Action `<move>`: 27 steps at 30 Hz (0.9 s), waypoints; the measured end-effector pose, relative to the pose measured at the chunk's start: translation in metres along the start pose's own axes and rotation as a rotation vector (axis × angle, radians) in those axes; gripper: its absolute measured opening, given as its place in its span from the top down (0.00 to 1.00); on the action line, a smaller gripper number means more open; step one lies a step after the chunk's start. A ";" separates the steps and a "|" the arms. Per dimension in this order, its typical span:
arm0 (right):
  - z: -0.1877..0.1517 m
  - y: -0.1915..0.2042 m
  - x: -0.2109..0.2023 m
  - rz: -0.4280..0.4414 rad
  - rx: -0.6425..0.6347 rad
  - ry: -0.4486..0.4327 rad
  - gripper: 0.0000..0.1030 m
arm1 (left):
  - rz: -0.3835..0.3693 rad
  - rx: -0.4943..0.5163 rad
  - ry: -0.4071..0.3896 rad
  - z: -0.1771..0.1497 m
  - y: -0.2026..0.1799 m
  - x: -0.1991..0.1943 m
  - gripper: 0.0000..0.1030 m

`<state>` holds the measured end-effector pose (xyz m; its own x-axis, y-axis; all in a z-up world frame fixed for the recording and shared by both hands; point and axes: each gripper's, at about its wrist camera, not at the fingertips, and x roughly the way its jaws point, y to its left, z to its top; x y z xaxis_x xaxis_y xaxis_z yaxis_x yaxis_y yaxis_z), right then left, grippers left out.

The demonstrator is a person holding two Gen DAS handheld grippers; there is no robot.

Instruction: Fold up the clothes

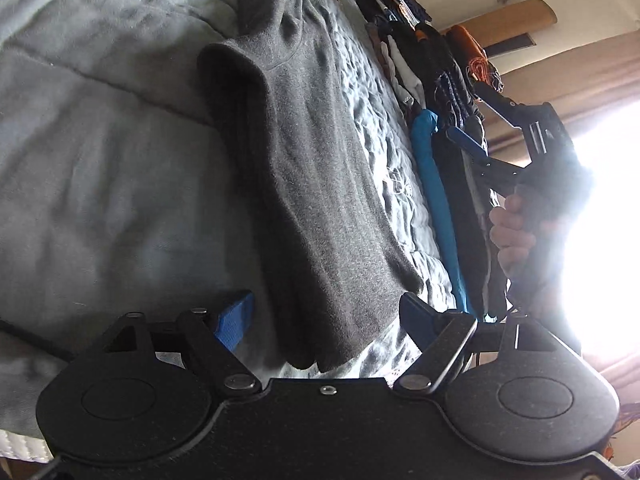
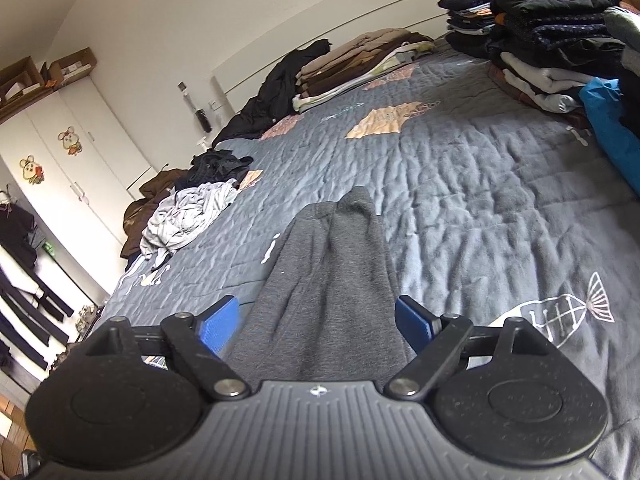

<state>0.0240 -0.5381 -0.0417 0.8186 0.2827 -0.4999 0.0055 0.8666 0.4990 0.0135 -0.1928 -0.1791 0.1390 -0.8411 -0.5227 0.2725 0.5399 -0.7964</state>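
Note:
A dark grey fleece garment [image 1: 312, 184] lies folded lengthwise into a long strip on the quilted blue-grey bedspread [image 1: 384, 128]. My left gripper [image 1: 326, 320] is open, its blue fingers [image 1: 234, 322] on either side of the strip's near end. In the right wrist view the same garment [image 2: 332, 280] runs away from the camera. My right gripper [image 2: 316, 322] is open, its blue fingers [image 2: 218, 326] straddling the near end. The right gripper also shows in the left wrist view [image 1: 500, 136], held by a hand near the blue cloth.
Tall stacks of folded clothes [image 2: 560, 40] stand at the bed's right side, with a blue cloth [image 2: 612, 128] beside them. A flat folded pile [image 2: 356, 68] lies at the head. Crumpled unfolded clothes [image 2: 188, 212] lie on the left edge. A white wardrobe [image 2: 80, 152] stands beyond.

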 end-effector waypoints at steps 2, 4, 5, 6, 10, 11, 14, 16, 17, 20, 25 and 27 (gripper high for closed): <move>0.000 0.002 0.002 0.004 -0.006 0.003 0.17 | -0.003 0.001 0.004 0.002 -0.001 0.006 0.25; -0.001 0.005 0.004 0.008 -0.011 0.006 0.17 | -0.006 0.002 0.008 0.004 -0.002 0.013 0.26; -0.001 0.006 0.004 0.011 -0.014 0.008 0.17 | -0.007 0.003 0.010 0.005 -0.002 0.016 0.26; -0.001 0.007 0.005 0.013 -0.017 0.009 0.17 | -0.009 0.003 0.012 0.006 -0.003 0.019 0.26; -0.002 0.011 0.009 0.021 -0.029 0.016 0.17 | -0.014 0.005 0.019 0.009 -0.005 0.032 0.26; -0.003 0.012 0.009 0.021 -0.029 0.016 0.16 | -0.016 0.006 0.021 0.010 -0.005 0.035 0.30; -0.003 0.012 0.011 0.019 -0.030 0.018 0.16 | -0.020 0.007 0.027 0.013 -0.007 0.044 0.83; -0.003 0.013 0.011 0.017 -0.031 0.019 0.16 | -0.025 0.007 0.025 0.013 -0.006 0.047 0.83; -0.003 0.013 0.012 0.016 -0.031 0.020 0.16 | -0.032 -0.013 0.020 0.011 -0.002 0.045 0.83; -0.003 0.013 0.013 0.014 -0.032 0.022 0.16 | -0.055 -0.078 0.017 0.007 0.010 0.044 0.80; -0.004 0.014 0.015 0.011 -0.034 0.025 0.16 | -0.055 -0.062 0.016 0.008 0.005 0.049 0.71; -0.004 0.017 0.017 0.013 -0.042 0.028 0.16 | -0.032 -0.031 0.014 0.009 -0.001 0.050 0.83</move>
<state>0.0353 -0.5171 -0.0448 0.8019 0.3048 -0.5139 -0.0295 0.8792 0.4755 0.0289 -0.2354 -0.2019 0.1168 -0.8576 -0.5009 0.2472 0.5136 -0.8217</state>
